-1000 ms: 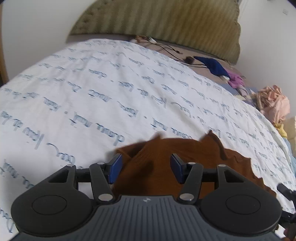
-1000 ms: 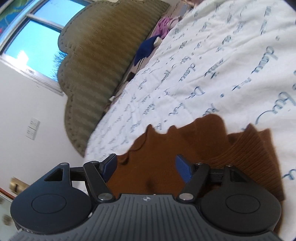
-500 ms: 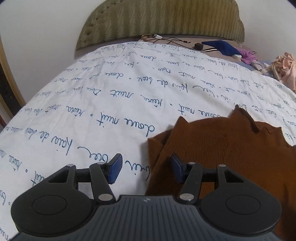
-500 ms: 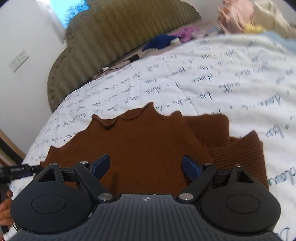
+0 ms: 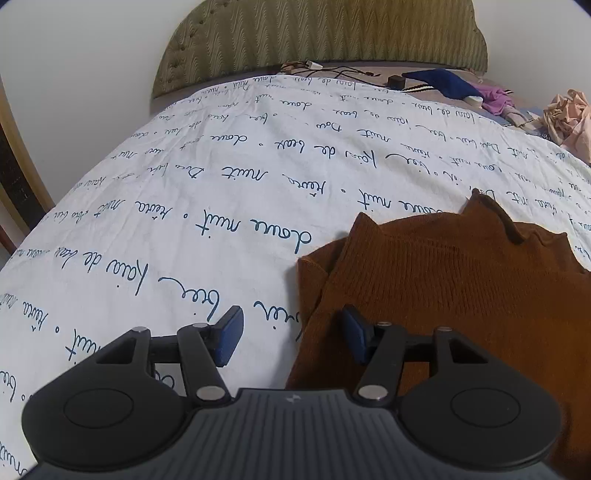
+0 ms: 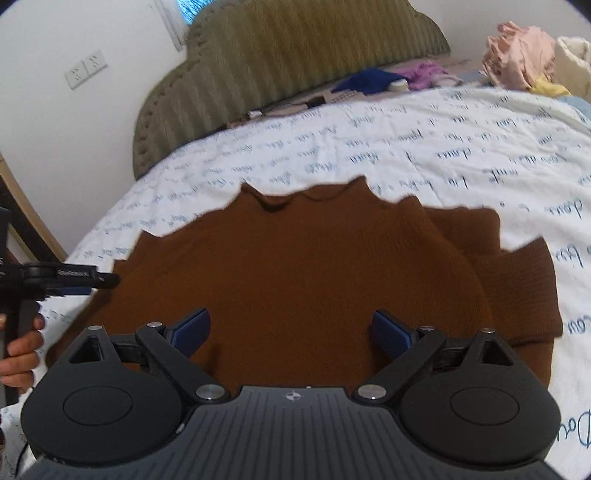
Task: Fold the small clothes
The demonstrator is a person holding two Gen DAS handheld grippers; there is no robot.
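Lying flat on the bed's white duvet (image 5: 221,192), which carries blue handwritten script, the brown knitted sweater (image 6: 314,266) is the item under work; in the right wrist view it fills the centre of the frame, its wavy edge and neckline toward the headboard and a folded ribbed section at the right. In the left wrist view the sweater (image 5: 461,295) occupies the lower right, with a folded corner at its left margin. The left tongs (image 5: 291,338) stand partly open, gripping nothing: the left pad sits over bare duvet, the right pad over the sweater's left edge; whether it touches the knit cannot be determined. The right tongs (image 6: 291,332) stand wide open over the sweater's near portion, their jaws having just been opening, with only flat cloth seen between them and no cloth pinched. At the left edge of the right wrist view, the left tongs (image 6: 110,279) appear from the side, with the person's hand (image 6: 20,350) on the grip. The olive padded headboard (image 5: 321,33) stands at the top of both views. Along the bed's far end lie a dark blue garment (image 5: 439,83), a purple garment (image 5: 495,98) and cables (image 5: 340,70). A pink crumpled garment (image 6: 517,51) lies at the upper right.
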